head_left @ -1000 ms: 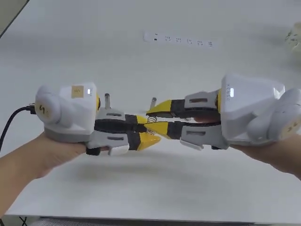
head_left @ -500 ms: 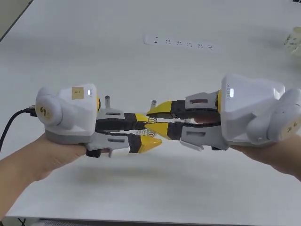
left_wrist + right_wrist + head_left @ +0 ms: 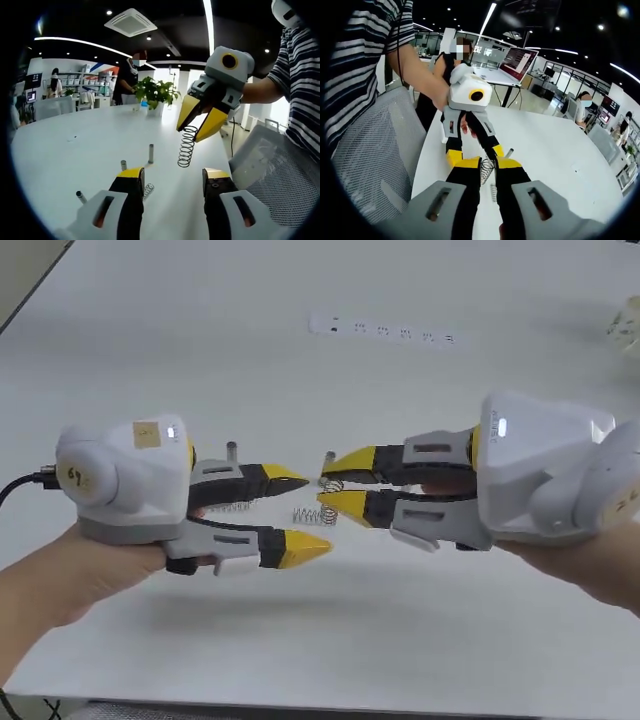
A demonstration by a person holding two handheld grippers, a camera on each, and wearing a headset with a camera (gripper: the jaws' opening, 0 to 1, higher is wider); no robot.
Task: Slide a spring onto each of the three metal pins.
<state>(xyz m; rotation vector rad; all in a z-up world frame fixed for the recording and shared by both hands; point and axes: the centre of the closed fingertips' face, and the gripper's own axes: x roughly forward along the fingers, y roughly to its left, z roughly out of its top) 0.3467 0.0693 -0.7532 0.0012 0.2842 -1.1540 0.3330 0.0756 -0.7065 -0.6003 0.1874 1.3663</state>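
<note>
— Spring (image 3: 186,152), item one: where does it sit?
— It is held by its top coil in the right tongs (image 3: 188,134), whose yellow tips are pinched shut on it. It hangs clear of the white surface (image 3: 60,150), in the air between the two pairs of tongs.
— And the left tongs (image 3: 172,175)?
— They are spread wide with nothing between the tips, and they point at the hanging spring from just beside it.
— The pins (image 3: 150,153)?
— Three stand upright on the surface, just beyond the tips of both tongs. The spring hangs near one of them and touches none.
— Anything else on the surface?
— A second spring (image 3: 312,514) lies flat below the gap between the tongs. A power strip (image 3: 385,330) lies well apart, at the far side.
</note>
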